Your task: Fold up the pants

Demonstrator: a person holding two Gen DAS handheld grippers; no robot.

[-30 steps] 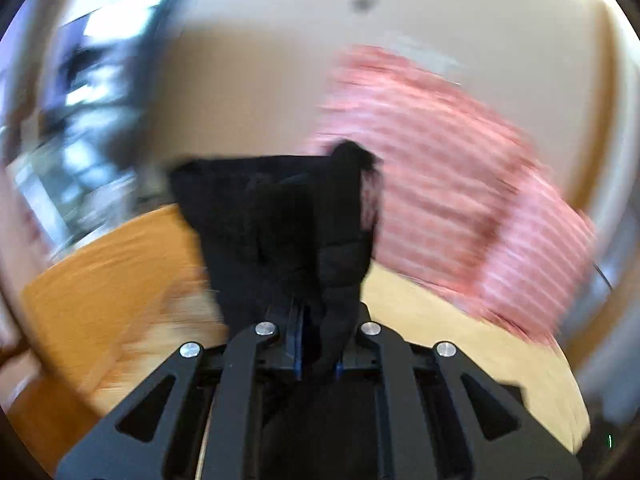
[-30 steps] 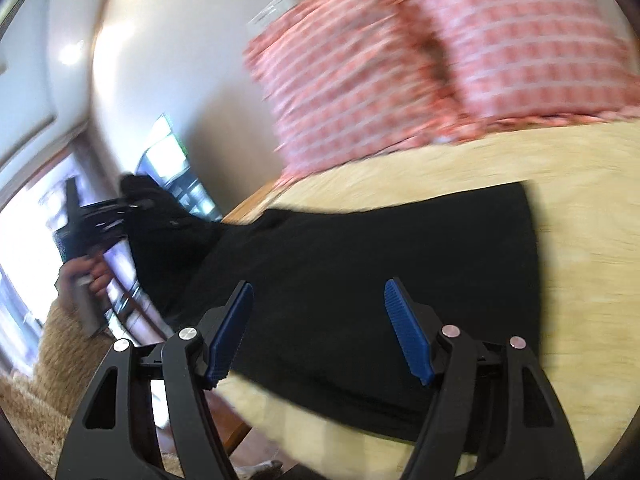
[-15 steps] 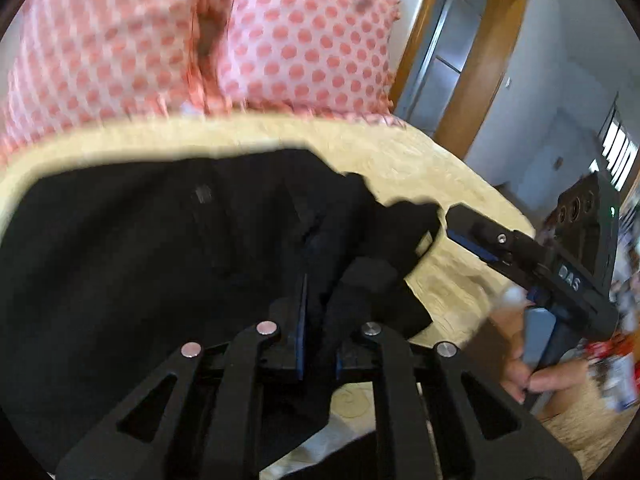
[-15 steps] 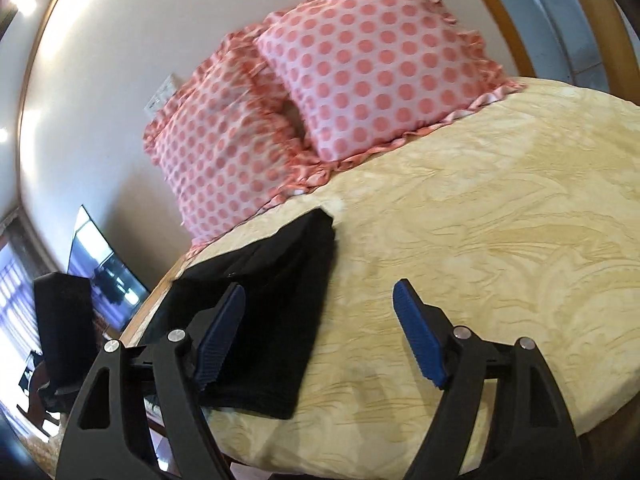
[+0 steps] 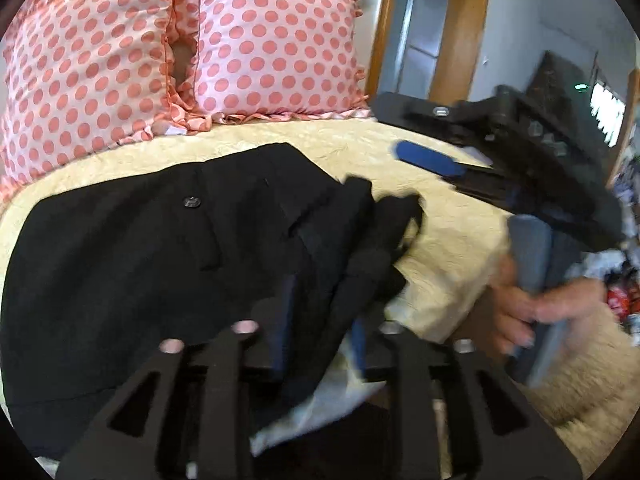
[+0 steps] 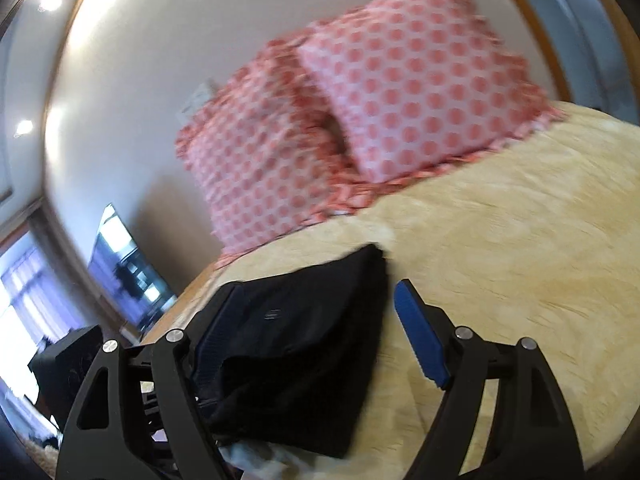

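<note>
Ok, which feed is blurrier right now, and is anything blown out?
Right wrist view: smeared throughout, the polka-dot pillows streaked, and the window at left is blown out. Left wrist view: sharper, the black pants and their button crisp; only the right gripper and the hand holding it blur.

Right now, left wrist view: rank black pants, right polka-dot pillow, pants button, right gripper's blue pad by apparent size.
1. black pants, largest, though nearest the lens, which inflates them
2. right polka-dot pillow
3. right gripper's blue pad
4. pants button, smallest
</note>
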